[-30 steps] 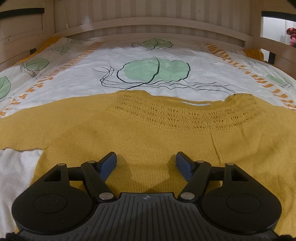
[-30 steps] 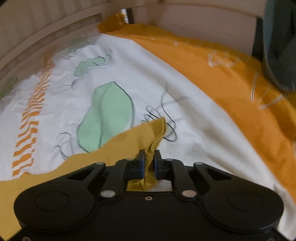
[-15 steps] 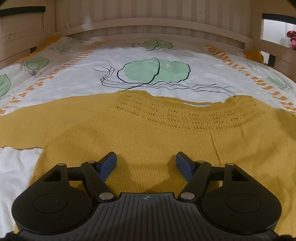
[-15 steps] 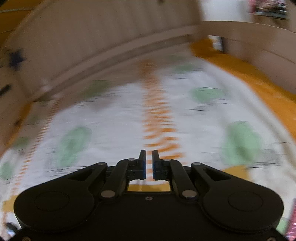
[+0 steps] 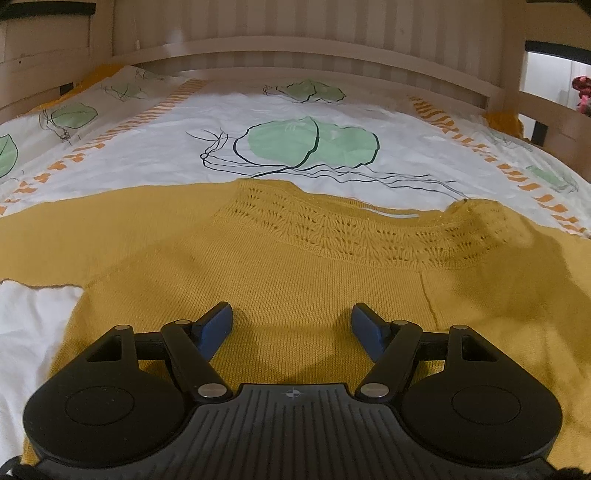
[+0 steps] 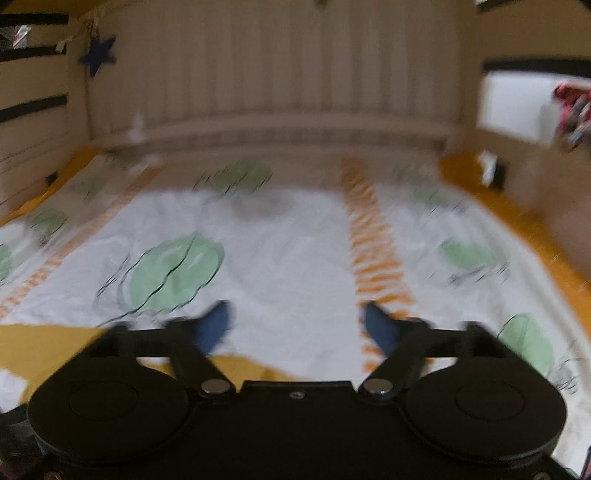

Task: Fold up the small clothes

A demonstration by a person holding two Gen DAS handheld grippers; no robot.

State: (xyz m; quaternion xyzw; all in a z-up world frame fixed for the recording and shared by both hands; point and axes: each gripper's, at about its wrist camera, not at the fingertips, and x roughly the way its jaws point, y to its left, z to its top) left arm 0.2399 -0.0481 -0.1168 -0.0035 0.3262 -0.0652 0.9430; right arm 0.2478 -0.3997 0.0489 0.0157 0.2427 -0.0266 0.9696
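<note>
A mustard-yellow knitted sweater (image 5: 295, 266) lies spread flat on the bed, its lacy neckline toward the headboard. My left gripper (image 5: 291, 325) hovers open just above the sweater's middle, nothing between its blue fingers. In the blurred right wrist view, my right gripper (image 6: 297, 321) is above the bedspread with its jaws opening wide and nothing between them. Only strips of the sweater (image 6: 40, 343) show at that view's lower left, below and beside the gripper.
The bed carries a white bedspread (image 5: 258, 122) printed with green leaves and orange stripe bands. A wooden slatted headboard (image 5: 295, 29) and side rails (image 5: 546, 110) enclose it. A dark blue star (image 6: 98, 55) hangs on the left rail.
My right gripper let go of the sweater sleeve it was pinching, swung away up over the bedspread, and its jaws spread wide. The left gripper stayed where it was.
</note>
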